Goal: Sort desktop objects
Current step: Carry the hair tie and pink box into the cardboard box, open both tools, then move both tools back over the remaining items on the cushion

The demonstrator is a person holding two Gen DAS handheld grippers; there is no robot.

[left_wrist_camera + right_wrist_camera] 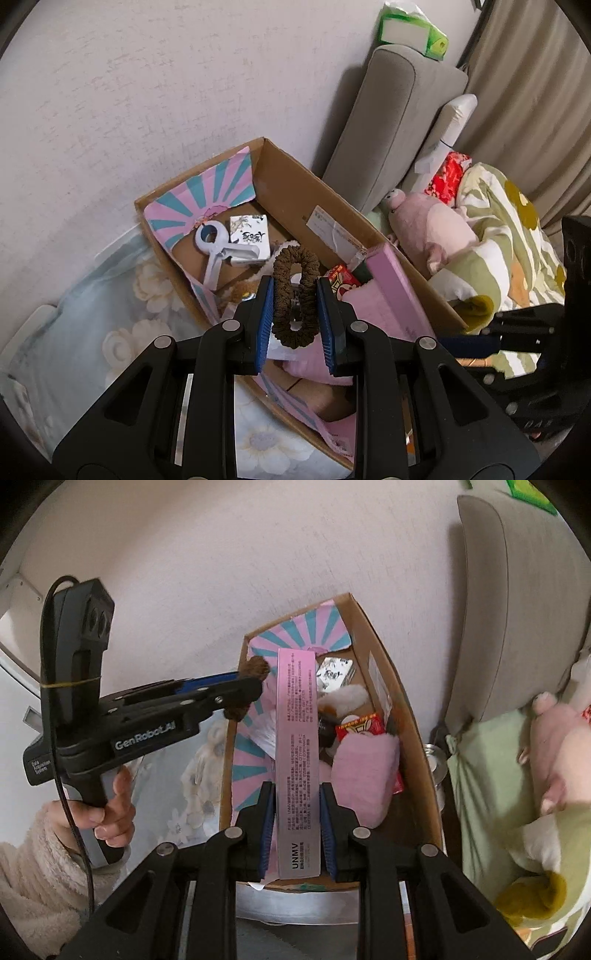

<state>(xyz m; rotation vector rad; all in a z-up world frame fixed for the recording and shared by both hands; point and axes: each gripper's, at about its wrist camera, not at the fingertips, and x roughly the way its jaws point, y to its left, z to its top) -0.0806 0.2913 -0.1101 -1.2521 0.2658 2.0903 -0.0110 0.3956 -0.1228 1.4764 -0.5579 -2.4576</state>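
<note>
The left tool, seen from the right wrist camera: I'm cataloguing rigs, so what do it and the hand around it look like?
The left tool is matte black with angular linkage arms, silver pivot pins and blue ribbed pads. White lettering on its side reads GenRobot.AI, with a small white label behind it. A black camera block stands on top, a thin yellow band around it, and a black cable runs down. The hand wears a fluffy cream sleeve.
</note>
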